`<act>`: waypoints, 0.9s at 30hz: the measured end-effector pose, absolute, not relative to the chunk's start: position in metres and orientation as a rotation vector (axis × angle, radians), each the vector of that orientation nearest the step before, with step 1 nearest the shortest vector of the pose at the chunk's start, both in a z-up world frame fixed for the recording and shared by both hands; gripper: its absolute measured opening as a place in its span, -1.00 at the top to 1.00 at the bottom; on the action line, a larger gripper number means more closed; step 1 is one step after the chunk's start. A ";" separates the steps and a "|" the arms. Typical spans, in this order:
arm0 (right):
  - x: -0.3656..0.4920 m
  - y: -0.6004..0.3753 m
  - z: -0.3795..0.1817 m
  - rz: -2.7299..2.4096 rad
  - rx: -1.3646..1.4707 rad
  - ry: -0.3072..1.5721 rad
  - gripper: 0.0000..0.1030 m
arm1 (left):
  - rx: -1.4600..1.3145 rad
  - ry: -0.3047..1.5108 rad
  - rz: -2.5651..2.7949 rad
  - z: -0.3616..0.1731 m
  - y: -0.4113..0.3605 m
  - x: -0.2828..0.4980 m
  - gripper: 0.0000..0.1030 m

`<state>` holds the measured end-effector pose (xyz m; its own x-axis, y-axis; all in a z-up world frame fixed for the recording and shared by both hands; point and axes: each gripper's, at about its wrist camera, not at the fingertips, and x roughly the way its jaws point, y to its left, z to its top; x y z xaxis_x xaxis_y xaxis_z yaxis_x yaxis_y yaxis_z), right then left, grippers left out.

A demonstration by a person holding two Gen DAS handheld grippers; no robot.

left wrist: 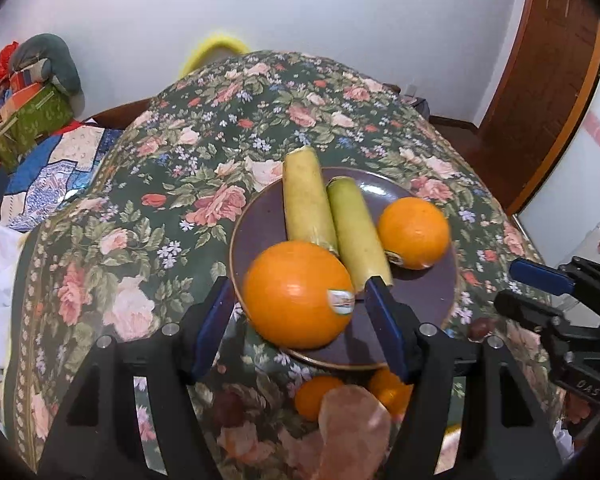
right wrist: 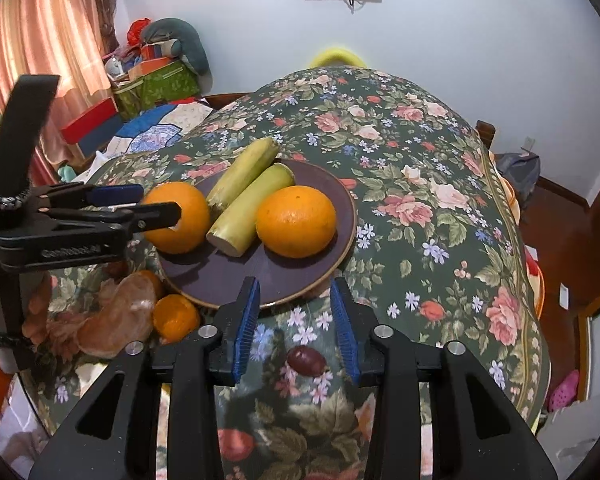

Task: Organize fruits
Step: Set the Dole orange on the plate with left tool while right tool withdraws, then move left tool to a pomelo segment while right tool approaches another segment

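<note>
Floral cloth covers your desk [right wrist: 440, 208], which fills the middle of both views beneath a pale wall. At frame centre sits a dark purple plate [right wrist: 320, 184] carrying two oranges and two pale green stalk pieces.

Left wrist view: your left gripper [left wrist: 300, 300] stands about half open around the near orange [left wrist: 298, 294]; its blue pads flank the fruit, but you cannot tell whether they press on it. This orange lies at the plate's lower left edge and bears a sticker. Both stalk pieces [left wrist: 336, 220] lie side by side, running toward the upper frame. Right of them rests the far orange [left wrist: 414, 232].

Right wrist view: your right gripper [right wrist: 296, 312] is narrowly open and holds nothing; its fingertips sit at the plate's lower rim, above bare cloth. A dark red fruit [right wrist: 306, 362] lies on the cloth between its fingers. At lower left, a small orange [right wrist: 176, 318] rests beside a translucent bag [right wrist: 116, 320].
</note>
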<state>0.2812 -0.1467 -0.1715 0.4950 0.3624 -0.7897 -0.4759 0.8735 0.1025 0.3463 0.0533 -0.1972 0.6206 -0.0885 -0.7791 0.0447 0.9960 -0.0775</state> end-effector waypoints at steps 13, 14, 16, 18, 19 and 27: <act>0.239 -0.146 -0.160 0.504 -0.173 0.908 0.00 | 0.014 0.903 -0.047 -0.179 0.057 0.277 -0.30; 0.235 -0.145 -0.159 0.504 -0.175 0.911 -0.01 | 0.018 0.908 -0.045 -0.180 0.058 0.271 -0.30; 0.229 -0.144 -0.159 0.501 -0.177 0.915 -0.09 | 0.021 0.915 -0.041 -0.182 0.059 0.260 -0.30; 0.221 -0.143 -0.159 0.494 -0.186 0.916 -0.12 | 0.020 0.919 -0.040 -0.183 0.060 0.250 -0.30; 0.217 -0.142 -0.159 0.491 -0.190 0.918 -0.12 | 0.019 0.922 -0.036 -0.184 0.061 0.244 -0.30; 0.197 -0.140 -0.165 0.480 -0.200 0.952 -0.15 | 0.029 0.952 -0.025 -0.192 0.061 0.216 -0.30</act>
